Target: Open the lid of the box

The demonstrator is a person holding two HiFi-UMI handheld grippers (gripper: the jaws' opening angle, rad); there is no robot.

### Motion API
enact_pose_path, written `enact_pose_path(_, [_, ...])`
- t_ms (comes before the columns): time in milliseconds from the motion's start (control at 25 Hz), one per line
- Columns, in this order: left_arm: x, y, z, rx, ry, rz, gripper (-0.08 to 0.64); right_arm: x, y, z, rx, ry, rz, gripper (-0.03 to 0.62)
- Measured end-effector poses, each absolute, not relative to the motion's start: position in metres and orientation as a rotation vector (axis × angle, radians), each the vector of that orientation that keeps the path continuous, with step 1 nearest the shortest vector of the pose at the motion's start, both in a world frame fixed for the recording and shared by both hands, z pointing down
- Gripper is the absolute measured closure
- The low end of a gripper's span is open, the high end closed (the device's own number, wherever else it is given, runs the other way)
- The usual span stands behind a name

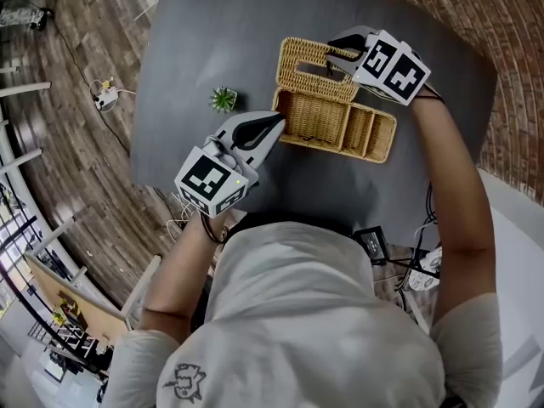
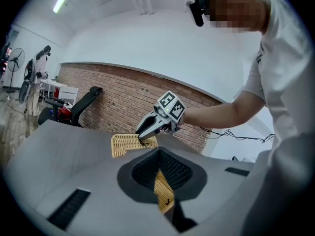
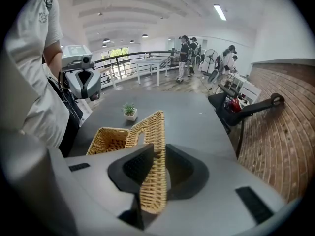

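Observation:
A rectangular wicker box (image 1: 357,134) lies on the dark table (image 1: 221,32). Its lid (image 1: 316,69) stands tilted up along the far side, so the woven inside shows. My right gripper (image 1: 337,59) is shut on the lid's edge; in the right gripper view the lid (image 3: 150,166) runs upright between the jaws, with the open box (image 3: 106,139) beyond. My left gripper (image 1: 277,123) is shut on the box's left wall, and a wicker strip (image 2: 163,191) sits between its jaws. From there the raised lid (image 2: 129,142) and the right gripper (image 2: 147,132) show ahead.
A small potted plant (image 1: 223,100) stands just left of the box and also shows as the plant (image 3: 129,111). A black chair (image 3: 246,107) is beside the table near a brick wall. Cables and a power strip (image 1: 105,97) lie on the wooden floor.

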State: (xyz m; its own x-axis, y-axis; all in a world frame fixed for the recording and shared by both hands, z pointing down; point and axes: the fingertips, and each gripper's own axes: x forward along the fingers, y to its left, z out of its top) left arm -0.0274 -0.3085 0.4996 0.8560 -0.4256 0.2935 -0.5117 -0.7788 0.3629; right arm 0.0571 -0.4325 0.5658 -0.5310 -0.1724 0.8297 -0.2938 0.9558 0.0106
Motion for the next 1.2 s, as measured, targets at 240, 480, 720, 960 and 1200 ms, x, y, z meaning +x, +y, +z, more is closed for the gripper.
enact_pose_path(240, [-0.027,-0.298,0.493,2.6,-0.721,0.272,0.548,0.061,-0.431,0.556,0.406,-2.151,0.107,0.462])
enact_pose_path(480, [-0.021,-0.279,0.485,2.621,-0.775,0.277,0.549,0.069,-0.408,0.54,0.494,-2.21,0.076,0.437])
enact_pose_path(720, [-0.015,-0.254,0.468,2.636,-0.847,0.28,0.548,0.078,-0.368,0.52,0.563,-2.287,0.059,0.437])
enact_pose_path(960, [-0.02,-0.23,0.445,2.647,-0.956,0.303,0.549,0.075,-0.32,0.492,0.579,-2.386,0.039,0.437])
enact_pose_path(1200, [-0.021,-0.205,0.422,2.668,-1.003,0.296,0.548,0.071,-0.277,0.467,0.631,-2.465,-0.006,0.445])
